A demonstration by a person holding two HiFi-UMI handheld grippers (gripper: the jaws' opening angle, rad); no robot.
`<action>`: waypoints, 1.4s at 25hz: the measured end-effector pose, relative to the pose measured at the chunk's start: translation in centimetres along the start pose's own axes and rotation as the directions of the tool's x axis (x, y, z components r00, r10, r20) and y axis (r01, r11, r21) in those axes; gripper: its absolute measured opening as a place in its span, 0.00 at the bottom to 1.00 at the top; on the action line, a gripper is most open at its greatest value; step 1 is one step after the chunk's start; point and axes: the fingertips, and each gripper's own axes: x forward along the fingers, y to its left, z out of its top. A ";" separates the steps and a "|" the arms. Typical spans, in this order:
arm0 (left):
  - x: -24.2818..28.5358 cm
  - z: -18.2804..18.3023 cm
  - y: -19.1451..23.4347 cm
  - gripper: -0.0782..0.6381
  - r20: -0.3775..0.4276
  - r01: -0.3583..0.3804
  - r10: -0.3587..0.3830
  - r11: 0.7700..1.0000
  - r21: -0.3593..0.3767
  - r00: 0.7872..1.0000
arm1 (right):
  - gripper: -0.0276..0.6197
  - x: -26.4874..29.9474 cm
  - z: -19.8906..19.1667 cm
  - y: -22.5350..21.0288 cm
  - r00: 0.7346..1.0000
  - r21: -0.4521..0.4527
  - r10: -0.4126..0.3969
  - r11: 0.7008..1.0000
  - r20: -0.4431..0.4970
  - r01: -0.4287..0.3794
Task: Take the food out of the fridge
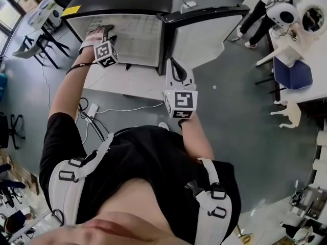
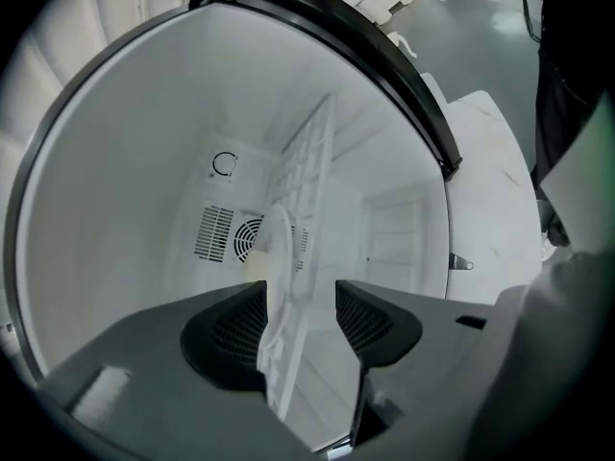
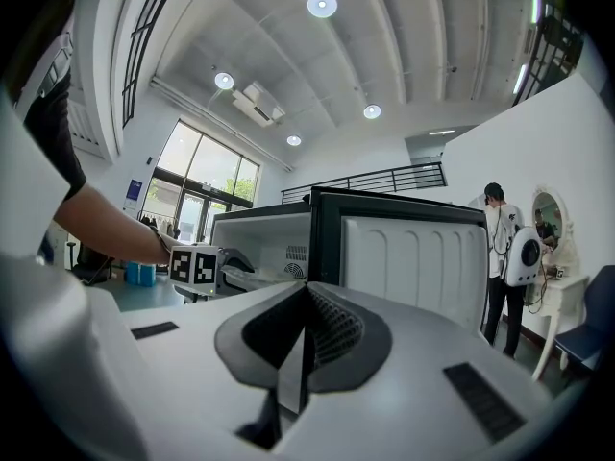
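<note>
A small fridge (image 1: 127, 32) stands open on the floor, its door (image 1: 204, 34) swung to the right. My left gripper (image 1: 107, 30) reaches into the white cabinet. In the left gripper view its jaws (image 2: 300, 320) stand open, and the rim of a white plate (image 2: 277, 257), seen edge-on with something pale yellow on it, lies between them close to the left pad, clear of the right pad. A wire shelf (image 2: 312, 171) runs behind it. My right gripper (image 1: 176, 68) hangs outside by the door edge, shut (image 3: 306, 339) on nothing.
A fan grille (image 2: 252, 233) sits on the fridge's back wall. Cables (image 1: 92, 111) lie on the floor at the left. A blue chair (image 1: 292, 74), a white table (image 1: 311, 45) and a standing person (image 3: 500, 257) are off to the right.
</note>
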 end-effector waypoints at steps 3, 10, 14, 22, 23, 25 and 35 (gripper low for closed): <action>0.9 -0.3 -0.2 0.40 -0.020 0.023 -0.023 1.000 0.015 1.000 | 0.05 0.1 -0.2 -0.1 1.000 0.002 -0.002 1.000 -0.004 0.002; -0.1 0.1 -0.1 0.37 -0.019 0.034 -0.033 0.998 0.058 0.999 | 0.05 0.6 -0.8 0.6 1.000 -0.007 0.013 1.000 -0.021 -0.013; -2.0 0.8 -0.1 0.16 0.002 -0.003 0.003 0.997 0.074 1.000 | 0.05 0.9 -0.9 1.1 0.999 -0.003 0.035 0.999 -0.022 -0.035; -4.9 0.6 -0.4 0.13 0.000 -0.101 0.101 0.986 0.132 0.995 | 0.05 1.6 -1.0 3.2 0.995 -0.001 0.098 0.995 -0.017 -0.098; -5.3 0.5 -0.4 0.13 -0.002 -0.109 0.110 0.985 0.134 0.994 | 0.05 1.7 -1.0 3.4 0.994 0.000 0.105 0.994 -0.017 -0.105; -6.0 0.2 -0.7 0.13 -0.011 -0.110 0.113 0.985 0.137 0.994 | 0.05 1.9 -1.0 3.9 0.993 0.001 0.118 0.993 -0.017 -0.118; -13.0 -0.3 -1.4 0.13 -0.037 -0.207 0.211 0.975 0.083 0.977 | 0.05 3.3 0.4 6.6 0.982 0.032 0.175 0.984 0.074 -0.178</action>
